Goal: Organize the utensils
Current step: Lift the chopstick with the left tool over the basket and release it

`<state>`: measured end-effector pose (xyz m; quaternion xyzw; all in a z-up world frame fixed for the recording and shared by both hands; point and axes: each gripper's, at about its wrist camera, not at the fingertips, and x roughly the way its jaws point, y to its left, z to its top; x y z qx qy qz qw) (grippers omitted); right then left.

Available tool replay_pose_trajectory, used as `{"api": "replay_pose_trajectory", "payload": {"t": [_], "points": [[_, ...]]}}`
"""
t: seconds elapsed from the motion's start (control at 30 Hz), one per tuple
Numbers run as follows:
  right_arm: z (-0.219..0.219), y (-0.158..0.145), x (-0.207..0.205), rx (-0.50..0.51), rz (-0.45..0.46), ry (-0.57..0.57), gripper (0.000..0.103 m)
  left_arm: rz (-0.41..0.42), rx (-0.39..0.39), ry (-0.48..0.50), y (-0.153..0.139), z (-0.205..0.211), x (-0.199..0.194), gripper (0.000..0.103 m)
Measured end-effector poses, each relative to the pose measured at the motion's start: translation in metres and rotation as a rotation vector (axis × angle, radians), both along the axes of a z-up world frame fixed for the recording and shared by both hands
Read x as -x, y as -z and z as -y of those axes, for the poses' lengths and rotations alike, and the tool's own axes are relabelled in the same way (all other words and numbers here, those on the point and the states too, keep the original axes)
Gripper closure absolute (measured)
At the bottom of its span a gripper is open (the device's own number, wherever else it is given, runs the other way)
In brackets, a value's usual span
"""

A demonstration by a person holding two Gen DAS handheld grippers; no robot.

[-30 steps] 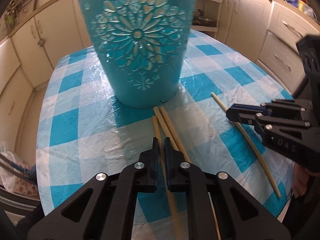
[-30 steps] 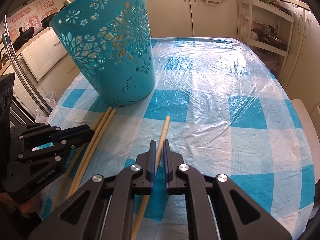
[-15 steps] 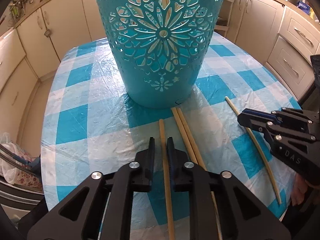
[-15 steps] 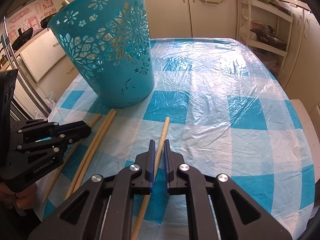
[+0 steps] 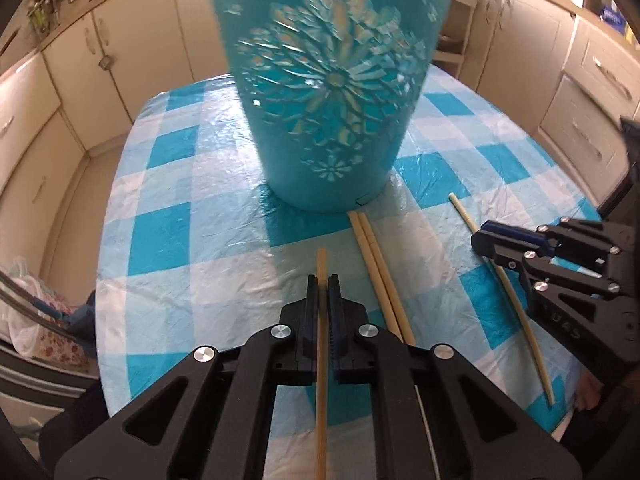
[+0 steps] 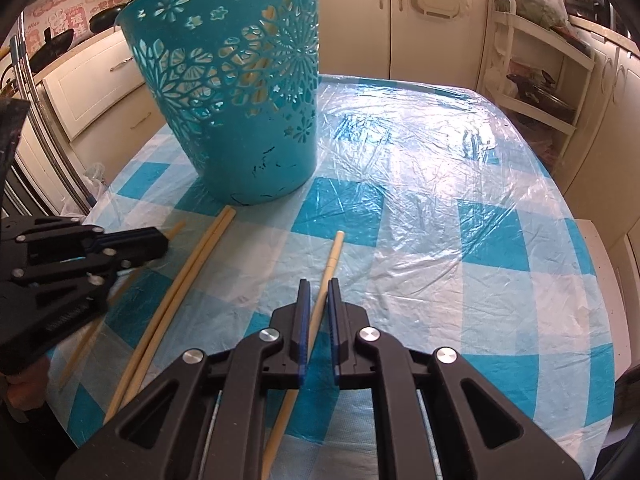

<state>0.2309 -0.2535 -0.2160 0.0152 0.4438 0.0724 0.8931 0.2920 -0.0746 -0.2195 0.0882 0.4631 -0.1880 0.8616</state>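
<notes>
A teal cut-out basket [image 5: 332, 100] [image 6: 240, 100] stands upright on the checked table. My left gripper [image 5: 322, 280] [image 6: 158, 240] is closing tight on a single wooden chopstick [image 5: 321, 380], whose tip [image 6: 176, 230] pokes past the pads toward the basket. To its right a pair of chopsticks [image 5: 380, 276] [image 6: 188, 276] lies side by side, the far ends touching the basket's base. My right gripper [image 6: 318, 284] [image 5: 480, 238] is shut on another chopstick [image 6: 334, 256] [image 5: 466, 220], which runs slanted between the blue pads.
The table [image 6: 500, 208] wears a blue-and-white checked cloth under crinkled clear plastic. Cream kitchen cabinets [image 5: 120, 60] ring it, and an open shelf rack [image 6: 536, 80] stands at the back right. A bag [image 5: 36, 320] hangs off the table's left edge.
The left gripper's jaws parted slightly around the single chopstick, then shut on it again; that chopstick now sits apart from the pair. The right gripper and its chopstick have barely moved.
</notes>
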Motion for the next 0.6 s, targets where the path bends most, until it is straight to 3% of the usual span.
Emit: {"api": "replay_pose_trajectory", "payload": {"t": [0.2,0.47,0.6], "points": [[-0.001,0.0,-0.001,-0.003,0.0,0.001,0.094,0.051,0.168,-0.049,-0.049,-0.033,0.013,0.098],[-0.001,-0.001,-0.001,-0.011,0.001,-0.005,0.091,0.27,0.392,-0.08,-0.146,-0.049,0.022,0.098],[-0.002,-0.001,0.0,-0.009,0.003,-0.012,0.089,0.392,0.452,-0.108,-0.181,-0.042,0.013,0.098]]}}
